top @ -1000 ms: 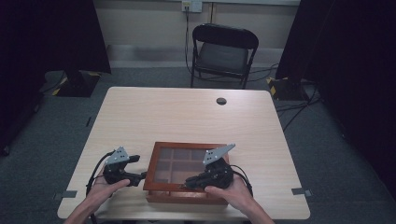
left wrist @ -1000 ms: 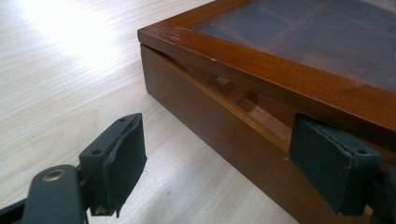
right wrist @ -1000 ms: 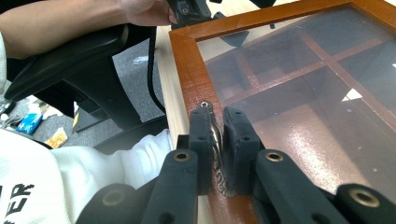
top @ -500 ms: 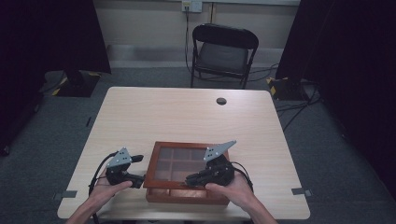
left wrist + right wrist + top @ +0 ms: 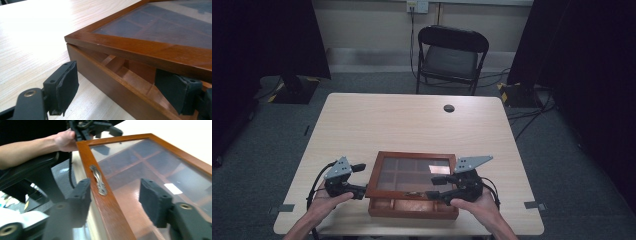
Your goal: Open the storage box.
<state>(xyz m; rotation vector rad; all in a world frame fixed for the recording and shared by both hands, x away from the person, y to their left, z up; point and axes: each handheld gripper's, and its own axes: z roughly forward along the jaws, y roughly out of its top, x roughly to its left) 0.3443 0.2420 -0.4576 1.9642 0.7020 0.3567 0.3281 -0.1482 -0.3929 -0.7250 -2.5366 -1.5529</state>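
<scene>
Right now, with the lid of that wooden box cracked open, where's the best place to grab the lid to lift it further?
Take the lid by its front rail at the metal handle, coming from the person's side. That edge is already raised off the box base, so one jaw could likely slip under it, the other on top. The right gripper already straddles this rail, jaws just opened.

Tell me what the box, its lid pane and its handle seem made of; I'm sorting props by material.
Box: reddish-brown wood, smooth satin varnish, faint grain along the frame.
Lid pane: glass or clear plastic; it reflects light and shows the dividers beneath.
Handle: likely aged brass or similar metal, dull and ornately cast.
</scene>
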